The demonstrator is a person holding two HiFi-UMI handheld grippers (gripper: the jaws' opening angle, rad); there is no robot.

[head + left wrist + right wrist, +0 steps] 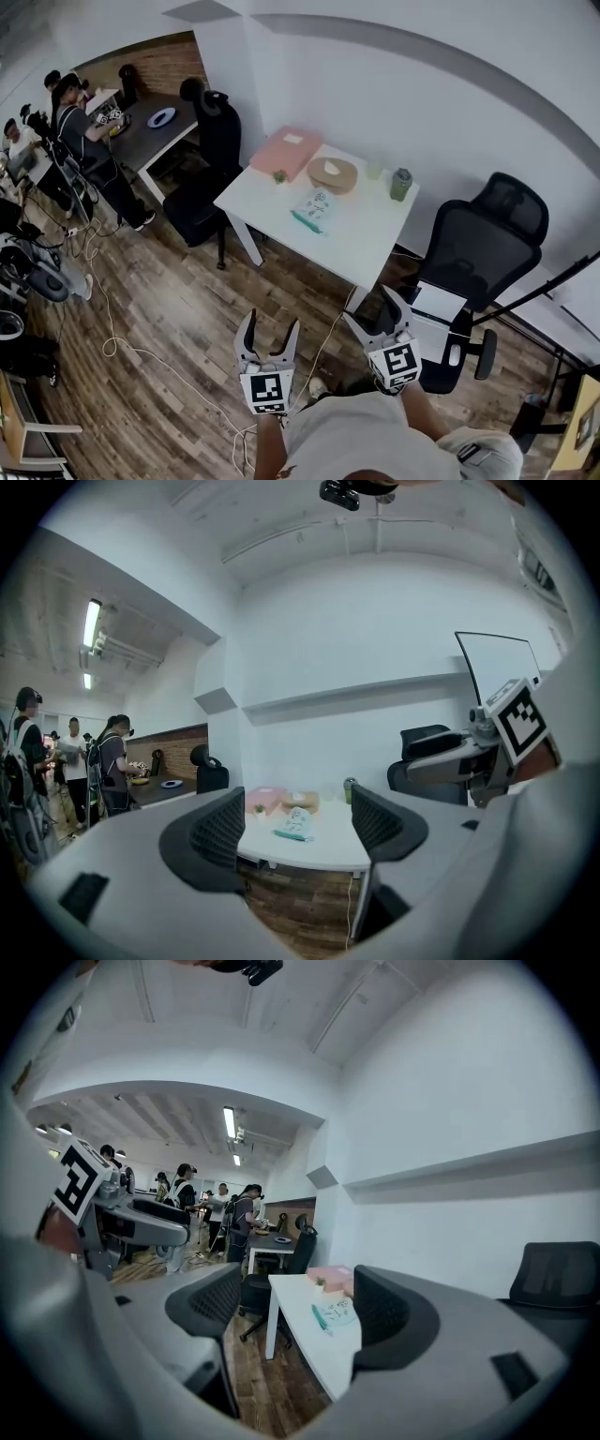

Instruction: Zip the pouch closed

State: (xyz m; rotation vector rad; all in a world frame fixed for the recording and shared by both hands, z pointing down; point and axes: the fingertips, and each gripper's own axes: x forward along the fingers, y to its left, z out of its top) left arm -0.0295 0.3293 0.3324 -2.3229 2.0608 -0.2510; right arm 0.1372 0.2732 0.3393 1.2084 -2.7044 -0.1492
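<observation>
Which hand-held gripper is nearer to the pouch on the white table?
Right, slightly. The right hand-held gripper hangs open beside the near corner of the white table, short of the pouch; the left hand-held gripper, also open, is farther back over the wood floor.

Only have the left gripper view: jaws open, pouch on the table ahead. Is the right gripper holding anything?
Observer: No. The right gripper view shows the right gripper with its jaws apart and nothing between them.
Operator: Is either one at the table?
Observer: No. In the head view the left gripper and the right gripper are both over the wood floor, short of the table. The pouch lies there untouched.
</observation>
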